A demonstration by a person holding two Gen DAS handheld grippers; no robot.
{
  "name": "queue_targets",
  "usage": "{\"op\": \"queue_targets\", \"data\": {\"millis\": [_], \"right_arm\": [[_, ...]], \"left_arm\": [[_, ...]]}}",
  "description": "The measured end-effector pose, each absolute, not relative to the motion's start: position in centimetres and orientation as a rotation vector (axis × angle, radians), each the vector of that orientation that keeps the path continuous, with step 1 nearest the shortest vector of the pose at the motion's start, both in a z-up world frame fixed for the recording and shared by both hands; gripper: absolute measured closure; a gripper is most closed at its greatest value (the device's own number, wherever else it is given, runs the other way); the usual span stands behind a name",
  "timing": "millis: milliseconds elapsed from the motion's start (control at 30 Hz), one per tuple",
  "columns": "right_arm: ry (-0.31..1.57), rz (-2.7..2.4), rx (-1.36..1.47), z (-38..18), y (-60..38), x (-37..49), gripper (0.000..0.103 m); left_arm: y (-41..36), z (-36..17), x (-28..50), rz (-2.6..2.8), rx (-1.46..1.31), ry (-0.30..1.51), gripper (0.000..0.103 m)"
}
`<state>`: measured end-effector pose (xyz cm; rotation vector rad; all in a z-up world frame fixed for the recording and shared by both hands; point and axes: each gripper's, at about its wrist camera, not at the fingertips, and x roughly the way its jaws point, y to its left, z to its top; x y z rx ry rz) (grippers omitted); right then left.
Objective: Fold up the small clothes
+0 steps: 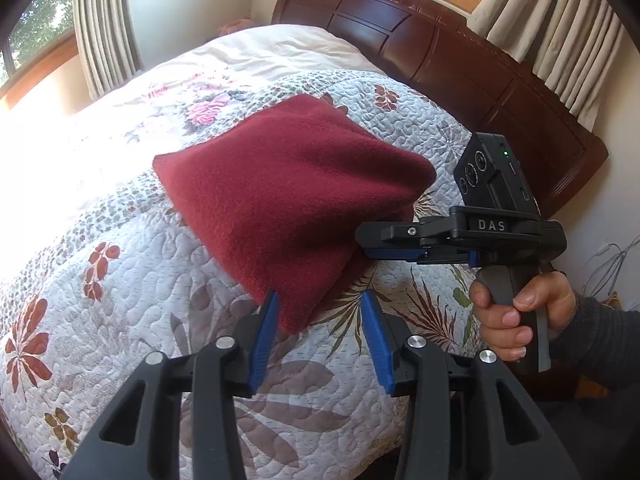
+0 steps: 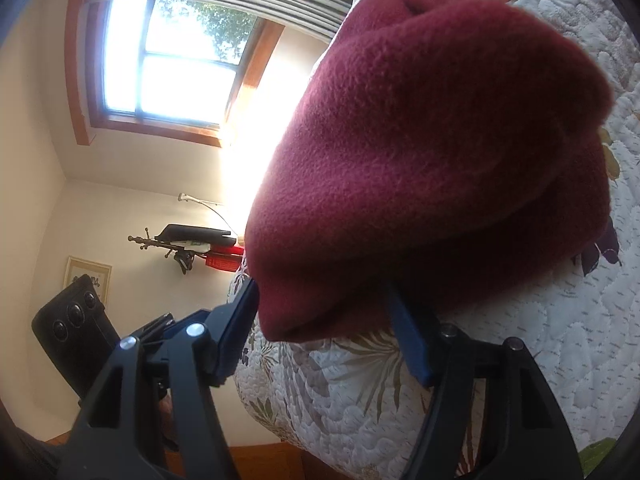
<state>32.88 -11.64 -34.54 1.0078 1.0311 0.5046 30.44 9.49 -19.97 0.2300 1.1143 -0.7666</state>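
A folded red cloth [image 1: 288, 204] lies mid-frame on the flowery bed [image 1: 132, 264]. The left claw [image 1: 320, 300] is apart at its corner. The right claw [image 2: 324, 304] is apart around its edge.

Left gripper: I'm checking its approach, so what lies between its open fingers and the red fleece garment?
In the left wrist view, the left gripper is open; the red fleece garment's near corner already reaches between its fingertips.

One dark red fleece garment [image 1: 288, 200], folded. Two grippers: left gripper [image 1: 320, 316], right gripper [image 1: 364, 246]. One quilt [image 1: 120, 260]. One headboard [image 1: 440, 48]. Two windows in total.
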Motion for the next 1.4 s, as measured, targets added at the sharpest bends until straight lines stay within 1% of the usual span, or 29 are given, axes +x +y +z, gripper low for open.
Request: {"op": "queue_targets", "data": {"millis": [33, 67, 100, 233, 300, 400, 433, 467, 500, 533, 567, 600, 667, 733, 833, 867, 900, 933, 967, 1067, 1100, 1167, 1200, 1233, 1267, 1333, 1367, 1400], "right_arm": [[1.044, 0.496, 1.005, -34.8, -11.3, 33.3, 0.05], [1.05, 0.508, 1.013, -35.0, -10.9, 33.7, 0.065], [1.055, 0.516, 1.008, -35.0, -10.5, 33.9, 0.097], [0.969, 0.509, 0.971, -33.2, -10.7, 31.5, 0.099], [0.958, 0.505, 0.96, -32.8, -11.0, 29.7, 0.099], [1.015, 0.488, 0.969, -33.6, -11.9, 29.7, 0.097], [1.027, 0.491, 0.954, -32.6, -12.5, 30.1, 0.091], [1.017, 0.502, 0.926, -30.9, -13.2, 31.0, 0.084], [0.986, 0.524, 0.879, -28.7, -14.2, 31.6, 0.054], [0.935, 0.521, 0.814, -26.5, -15.3, 32.3, 0.036], [0.901, 0.49, 0.741, -24.6, -16.5, 33.5, 0.036], [0.91, 0.46, 0.69, -23.5, -17.4, 35.3, 0.04], [0.951, 0.444, 0.649, -23.3, -19.1, 39.7, 0.041], [1.022, 0.442, 0.623, -25.0, -19.6, 43.9, 0.044], [1.105, 0.491, 0.62, -28.9, -19.8, 45.5, 0.048], [1.13, 0.51, 0.61, -29.9, -19.7, 45.7, 0.053], [1.162, 0.516, 0.595, -30.6, -19.2, 46.5, 0.076], [1.19, 0.511, 0.584, -31.2, -18.9, 47.0, 0.096], [1.183, 0.514, 0.59, -31.2, -19.0, 47.2, 0.096], [1.067, 0.466, 0.608, -29.5, -20.9, 47.7, 0.097], [1.068, 0.434, 0.626, -30.1, -21.6, 48.3, 0.097], [1.196, 0.424, 0.623, -33.6, -21.5, 50.1, 0.096], [1.225, 0.421, 0.618, -34.5, -21.3, 50.0, 0.096], [1.215, 0.42, 0.611, -34.4, -21.4, 49.6, 0.094], [1.2, 0.431, 0.627, -33.7, -21.7, 49.1, 0.09], [1.156, 0.418, 0.667, -31.8, -23.2, 47.2, 0.058], [1.132, 0.409, 0.664, -30.9, -23.9, 46.1, 0.055], [1.118, 0.405, 0.663, -30.0, -24.5, 44.4, 0.055]], "left_arm": [[9.6, -20.0, 30.4, -0.77, 0.222, 1.115, 0.06], [9.7, -20.0, 30.3, -0.774, 0.217, 1.112, 0.06], [9.9, -19.9, 30.2, -0.775, 0.216, 1.109, 0.06], [10.3, -19.2, 30.3, -0.779, 0.184, 1.1, 0.06], [10.3, -18.6, 30.6, -0.794, 0.158, 1.087, 0.059], [9.2, -17.9, 31.5, -0.822, 0.159, 1.053, 0.055], [8.6, -18.0, 31.9, -0.833, 0.163, 1.053, 0.052], [8.1, -18.2, 32.3, -0.844, 0.167, 1.055, 0.052], [7.7, -18.5, 32.6, -0.848, 0.17, 1.056, 0.051], [7.3, -18.9, 32.9, -0.854, 0.171, 1.064, 0.051], [7.0, -19.5, 33.2, -0.859, 0.172, 1.077, 0.051], [6.6, -20.0, 33.4, -0.86, 0.171, 1.084, 0.051], [6.1, -20.9, 33.5, -0.862, 0.166, 1.101, 0.051], [5.7, -21.3, 33.2, -0.864, 0.156, 1.111, 0.051], [5.4, -21.2, 32.5, -0.863, 0.156, 1.111, 0.051], [5.5, -21.3, 32.3, -0.857, 0.152, 1.113, 0.051], [5.8, -21.3, 32.2, -0.85, 0.145, 1.117, 0.051], [6.1, -21.4, 32.1, -0.842, 0.138, 1.123, 0.051], [6.4, -21.5, 32.0, -0.834, 0.133, 1.129, 0.051], [7.2, -21.3, 32.0, -0.824, 0.115, 1.133, 0.051], [7.4, -21.1, 32.1, -0.823, 0.104, 1.13, 0.051], [7.5, -21.1, 32.6, -0.819, 0.076, 1.133, 0.05], [7.4, -21.2, 33.0, -0.818, 0.061, 1.139, 0.05], [7.4, -21.1, 33.4, -0.816, 0.052, 1.14, 0.05], [7.2, -20.9, 33.7, -0.819, 0.046, 1.136, 0.05], [7.0, -20.4, 34.4, -0.832, 0.029, 1.125, 0.05], [6.8, -20.1, 34.6, -0.836, 0.035, 1.118, 0.05], [6.6, -20.0, 34.9, -0.838, 0.044, 1.113, 0.05]]}}
